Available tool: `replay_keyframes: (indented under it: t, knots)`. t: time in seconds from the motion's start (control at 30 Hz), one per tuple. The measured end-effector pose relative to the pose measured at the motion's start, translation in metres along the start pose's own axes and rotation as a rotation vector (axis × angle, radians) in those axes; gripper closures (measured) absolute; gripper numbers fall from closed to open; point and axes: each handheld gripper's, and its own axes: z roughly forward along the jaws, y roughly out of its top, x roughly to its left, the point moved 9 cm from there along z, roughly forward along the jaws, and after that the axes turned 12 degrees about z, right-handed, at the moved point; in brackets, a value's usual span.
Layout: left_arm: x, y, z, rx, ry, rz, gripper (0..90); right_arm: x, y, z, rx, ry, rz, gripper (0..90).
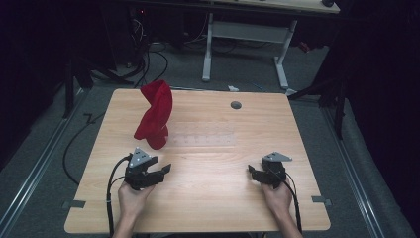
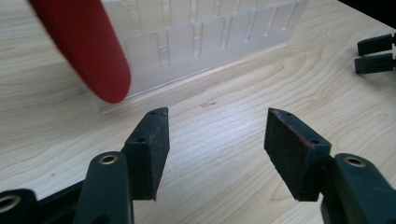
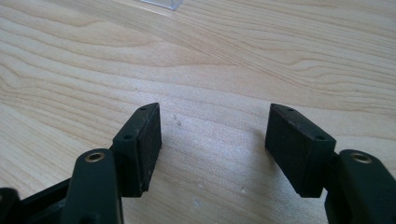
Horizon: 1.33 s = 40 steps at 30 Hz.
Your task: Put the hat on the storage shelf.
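In the high view, your left gripper [image 1: 159, 169] rests on the near left part of the wooden table [image 1: 208, 198], held in your left hand [image 1: 132, 197], and your right gripper [image 1: 253, 172] rests on the near right part, held in your right hand [image 1: 278, 197]; the two are well apart. A red cloth [image 1: 155, 115] stands bunched upright at the left end of a clear plastic rack [image 1: 200, 134], which lies across the middle of the table (a round grommet hole [image 1: 236, 105] sits farther back). In the left gripper view, your jaws stand wide apart with bare table between them; the red cloth [image 2: 84, 46] hangs at upper left in front of the clear slotted rack [image 2: 205, 37], and the other gripper's jaw tips [image 2: 373, 55] appear at the right edge. In the right gripper view, your jaws stand wide apart over bare wood, holding nothing, with a corner of the rack [image 3: 161, 3] at the top edge.
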Motion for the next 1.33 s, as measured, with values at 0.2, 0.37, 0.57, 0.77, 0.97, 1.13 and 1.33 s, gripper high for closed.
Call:
replay_keyframes:
  t: [0.2,0.37,0.57,0.77,0.97,1.13,1.33]
  knots:
    - [-0.005,-0.012,0.005,0.007,-0.006,-0.025,40.0,0.000,0.000,0.000,-0.001,0.001,-0.002,36.4]
    - [-0.006,-0.024,0.012,0.026,-0.001,-0.029,39.9,0.000,0.000,0.000,0.000,0.002,-0.004,36.4]
    - [-0.005,-0.038,0.021,0.039,0.027,0.023,40.1,0.000,0.000,0.000,0.001,0.003,-0.003,36.2]
    - [0.000,-0.051,0.030,0.054,0.066,0.070,40.1,0.000,0.000,0.000,0.000,0.003,-0.003,36.2]
    - [0.008,-0.067,0.035,0.095,0.106,0.131,38.8,0.001,0.000,0.000,0.001,0.004,-0.005,36.1]
    - [0.007,-0.069,0.035,0.106,0.093,0.125,34.5,0.001,0.000,0.000,0.001,0.003,-0.004,36.1]
    - [0.005,-0.070,0.036,0.112,0.104,0.121,26.7,0.001,0.000,0.000,0.002,0.005,-0.005,36.0]
